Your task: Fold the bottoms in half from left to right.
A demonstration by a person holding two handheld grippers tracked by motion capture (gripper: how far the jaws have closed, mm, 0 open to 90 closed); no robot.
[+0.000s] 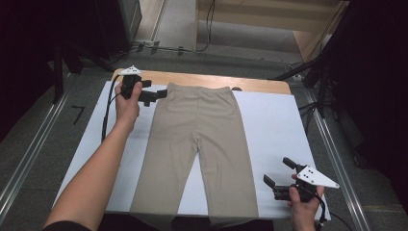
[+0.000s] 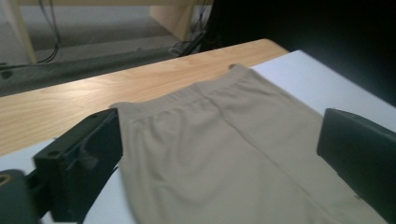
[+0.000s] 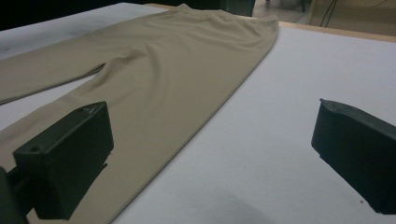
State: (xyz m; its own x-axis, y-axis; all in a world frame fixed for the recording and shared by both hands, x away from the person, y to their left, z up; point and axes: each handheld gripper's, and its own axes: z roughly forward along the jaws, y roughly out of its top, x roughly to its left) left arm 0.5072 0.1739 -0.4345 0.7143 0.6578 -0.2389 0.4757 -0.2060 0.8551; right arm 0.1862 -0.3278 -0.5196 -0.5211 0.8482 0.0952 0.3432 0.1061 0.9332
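Observation:
A pair of beige trousers [image 1: 197,125] lies flat on a white sheet [image 1: 272,125], waistband at the far end and legs running to the near edge. My left gripper [image 1: 156,90] is open at the waistband's left corner. In the left gripper view its jaws [image 2: 219,135] stand wide apart on either side of the waistband corner of the trousers [image 2: 243,177]. My right gripper [image 1: 277,170] is open over the bare sheet, just right of the right trouser leg. In the right gripper view it [image 3: 212,126] holds nothing, and the trousers [image 3: 177,60] stretch away to the left.
The sheet covers a wooden table [image 1: 260,85], whose bare wood [image 2: 93,88] shows behind the waistband. Metal floor rails [image 1: 332,154] run along both sides. Cables [image 1: 209,24] lie on the floor beyond, and dark stands [image 1: 327,62] rise at the far right.

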